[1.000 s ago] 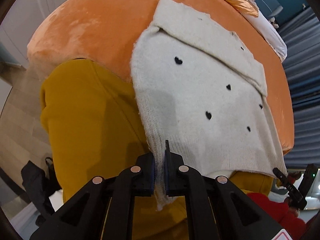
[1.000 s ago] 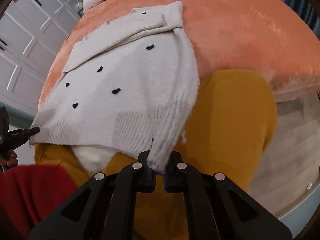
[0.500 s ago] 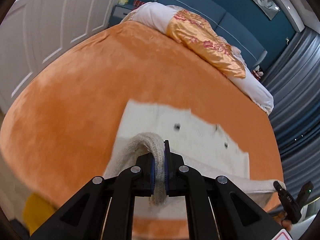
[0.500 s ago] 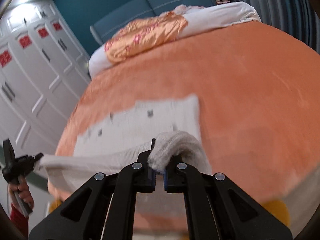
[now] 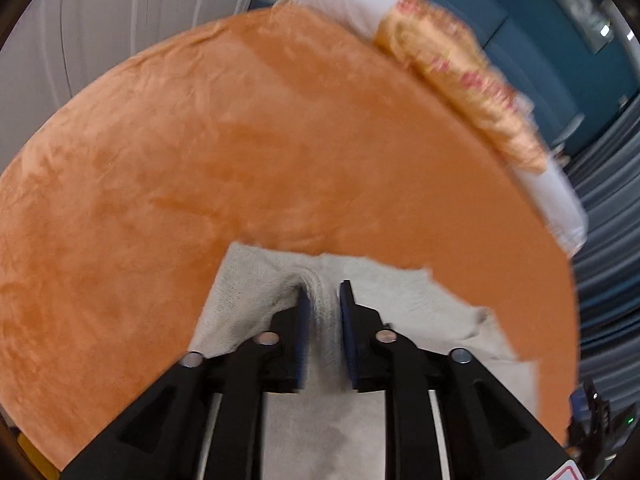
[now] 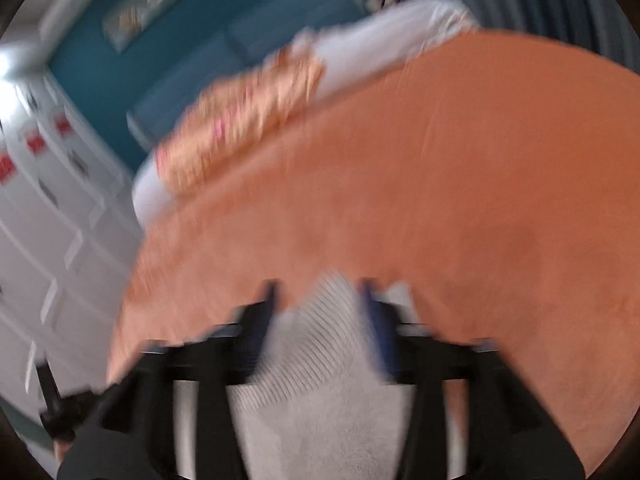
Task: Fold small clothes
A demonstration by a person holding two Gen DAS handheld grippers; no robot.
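A cream knit sweater (image 5: 400, 300) lies folded over on the orange blanket (image 5: 240, 160). My left gripper (image 5: 323, 292) has its jaws apart, with a ridge of the ribbed hem loose between them. In the right wrist view, which is blurred, my right gripper (image 6: 320, 292) is open wider, and the ribbed corner of the sweater (image 6: 320, 344) lies between the fingers, untouched by the pads. The other gripper shows at the lower edge of each view.
The orange blanket (image 6: 480, 180) covers the bed. A patterned orange-gold quilt (image 5: 460, 80) and white bedding (image 5: 560, 208) lie at the far end. White cupboards (image 6: 48, 240) stand to the left and grey curtains (image 5: 608, 240) to the right.
Both grippers carried the hem forward over the sweater and lowered it. Both jaws, shut on the hem half a second ago, have opened and let it go.
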